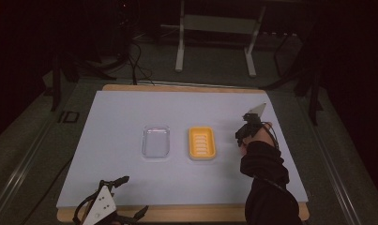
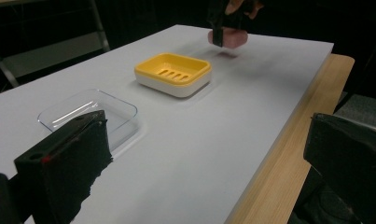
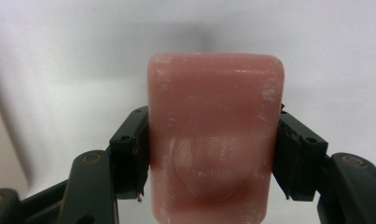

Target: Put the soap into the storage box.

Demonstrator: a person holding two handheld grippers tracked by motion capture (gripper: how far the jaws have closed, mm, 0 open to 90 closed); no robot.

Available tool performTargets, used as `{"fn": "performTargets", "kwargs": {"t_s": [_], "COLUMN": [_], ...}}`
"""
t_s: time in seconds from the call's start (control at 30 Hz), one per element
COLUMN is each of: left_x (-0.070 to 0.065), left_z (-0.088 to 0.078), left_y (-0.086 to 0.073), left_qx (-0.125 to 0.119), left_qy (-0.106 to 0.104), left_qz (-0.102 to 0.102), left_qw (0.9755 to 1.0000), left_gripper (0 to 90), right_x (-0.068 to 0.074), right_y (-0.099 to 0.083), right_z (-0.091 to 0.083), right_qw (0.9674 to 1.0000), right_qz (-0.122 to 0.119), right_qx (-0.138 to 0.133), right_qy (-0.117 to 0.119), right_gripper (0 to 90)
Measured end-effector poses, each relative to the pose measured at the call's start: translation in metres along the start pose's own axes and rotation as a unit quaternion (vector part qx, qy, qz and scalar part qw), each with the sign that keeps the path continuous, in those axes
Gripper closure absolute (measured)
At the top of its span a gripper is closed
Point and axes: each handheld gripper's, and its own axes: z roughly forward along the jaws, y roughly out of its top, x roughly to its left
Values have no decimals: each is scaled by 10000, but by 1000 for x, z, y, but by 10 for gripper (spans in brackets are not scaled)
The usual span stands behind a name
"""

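Right gripper [image 3: 209, 158] clamps a pink soap bar [image 3: 216, 135] above the worktop [image 1: 121, 117].
Largest is the white worktop; at its middle sit a clear tray [image 1: 156, 141] and, just beside it, a yellow soap dish [image 1: 201, 143], with the soap held to the dish's right. Left gripper [image 1: 125, 197] rests at the near edge, jaws spread wide, holding nothing.

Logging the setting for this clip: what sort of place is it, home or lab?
Most likely a lab or recording studio, not a home. A white board lies on a wooden table in a dark room with metal stand legs and cables behind, and props are sparse: a soap dish and clear tray.
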Motion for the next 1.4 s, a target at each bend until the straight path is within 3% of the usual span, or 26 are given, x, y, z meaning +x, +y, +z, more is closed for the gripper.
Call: {"fn": "performTargets", "kwargs": {"t_s": [0.07,0.17,0.33,0.4,0.9,1.4], "left_x": [0,0,0,0,-1,-1], "left_z": [0,0,0,0,0,0], "left_y": [0,0,0,0,1,1], "left_qx": [0,-1,-7,-8,-15,-22], "left_qy": [0,-5,-5,-8,-26,-60], "left_qz": [0,-1,-9,-11,18,30], "left_qw": [10000,10000,10000,10000,10000,10000], "left_gripper": [8,8,8,8,8,8], "right_x": [0,3,8,12,68,121], "right_y": [0,0,-1,-1,-2,-8], "right_z": [-3,-12,-19,-23,-55,-42], "right_qw": [10000,9996,9997,9993,9967,9935], "right_qz": [-4,-203,-220,-340,-791,-1129], "right_qx": [2,-68,-42,-19,-172,-61], "right_qy": [-4,-172,-109,-143,-87,104], "right_gripper": [372,371,372,372,372,372]}}
